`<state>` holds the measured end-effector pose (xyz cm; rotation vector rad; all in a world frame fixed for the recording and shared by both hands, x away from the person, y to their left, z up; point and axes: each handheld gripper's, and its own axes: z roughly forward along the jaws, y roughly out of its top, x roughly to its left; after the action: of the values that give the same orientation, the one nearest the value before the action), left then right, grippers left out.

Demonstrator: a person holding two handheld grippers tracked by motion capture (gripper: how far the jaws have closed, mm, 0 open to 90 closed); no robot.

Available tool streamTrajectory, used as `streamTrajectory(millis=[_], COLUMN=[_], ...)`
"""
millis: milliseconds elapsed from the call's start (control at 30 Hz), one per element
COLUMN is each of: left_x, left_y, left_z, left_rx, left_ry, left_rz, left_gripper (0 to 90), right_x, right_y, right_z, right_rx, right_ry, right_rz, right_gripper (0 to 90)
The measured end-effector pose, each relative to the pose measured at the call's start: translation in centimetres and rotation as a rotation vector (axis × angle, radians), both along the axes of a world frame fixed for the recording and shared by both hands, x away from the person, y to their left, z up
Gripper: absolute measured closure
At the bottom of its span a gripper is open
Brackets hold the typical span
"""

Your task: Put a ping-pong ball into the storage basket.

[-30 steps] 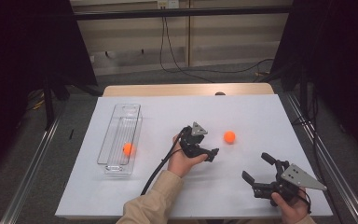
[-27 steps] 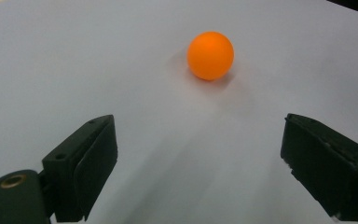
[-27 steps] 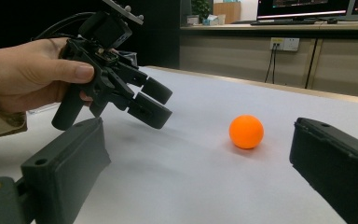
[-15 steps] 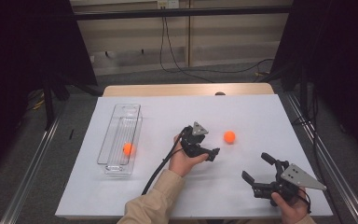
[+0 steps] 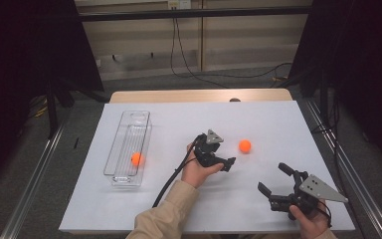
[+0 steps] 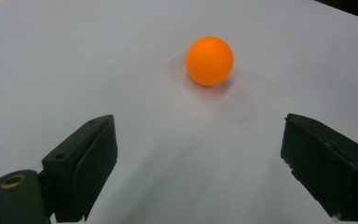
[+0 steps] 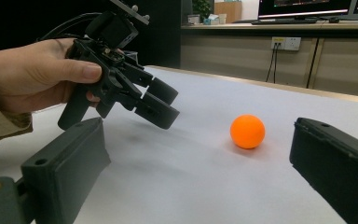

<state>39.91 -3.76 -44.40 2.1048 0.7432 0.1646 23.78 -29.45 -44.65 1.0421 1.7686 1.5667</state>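
An orange ball [image 5: 244,146] [image 6: 209,60] [image 7: 247,131] lies loose on the white table [image 5: 278,124], right of centre. My left gripper [image 5: 225,158] [image 6: 200,158] hovers just left of it with its jaws wide open, pointing at the ball from a short gap; nothing sits between them. It also appears in the right gripper view as the left gripper [image 7: 161,105], tilted down towards the ball. My right gripper [image 5: 273,178] [image 7: 200,163] rests near the front right of the table, open and empty, facing the ball from farther off. A second orange ball [image 5: 137,159] lies inside a clear plastic tray [image 5: 129,124].
The clear tray stands lengthwise at the table's left side. A black cable [image 5: 171,179] trails from the left gripper towards the front edge. Beyond the far edge are a wooden strip [image 5: 199,95] and floor cables.
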Motion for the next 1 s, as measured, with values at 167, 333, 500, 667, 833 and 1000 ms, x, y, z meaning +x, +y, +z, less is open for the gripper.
streamTrajectory(millis=[167, 333, 500, 667, 833, 1000], left_x=[0.08, 0.18, 0.27, 0.40, 0.50, 0.67], left_y=[-0.15, -0.27, -0.50, -0.61, -0.72, -0.80], left_z=[0.01, 0.05, -0.03, -0.12, -0.12, -0.19], left_rx=[0.007, -0.003, -0.009, -0.002, -0.002, -0.002], left_ry=[-0.003, -0.003, 0.002, 0.000, -0.004, -0.004], left_rz=[-0.005, -0.001, 0.003, 0.004, 0.003, 0.008], left_gripper=[10.7, 10.7, 10.7, 10.7, 10.7, 10.7], right_x=[0.00, 0.06, 0.15, 0.18, 0.17, 0.18], right_y=[0.02, 0.01, 0.08, 0.07, 0.02, 0.04], right_z=[0.01, 0.02, 0.00, 0.01, 0.05, 0.03], right_rx=[0.001, 0.001, 0.003, 0.004, 0.004, 0.003], right_ry=[0.000, 0.000, -0.001, 0.000, -0.001, -0.001], right_rz=[0.001, 0.001, 0.004, 0.004, 0.005, 0.007], right_gripper=[2.9, 2.9, 2.9, 2.9, 2.9, 2.9])
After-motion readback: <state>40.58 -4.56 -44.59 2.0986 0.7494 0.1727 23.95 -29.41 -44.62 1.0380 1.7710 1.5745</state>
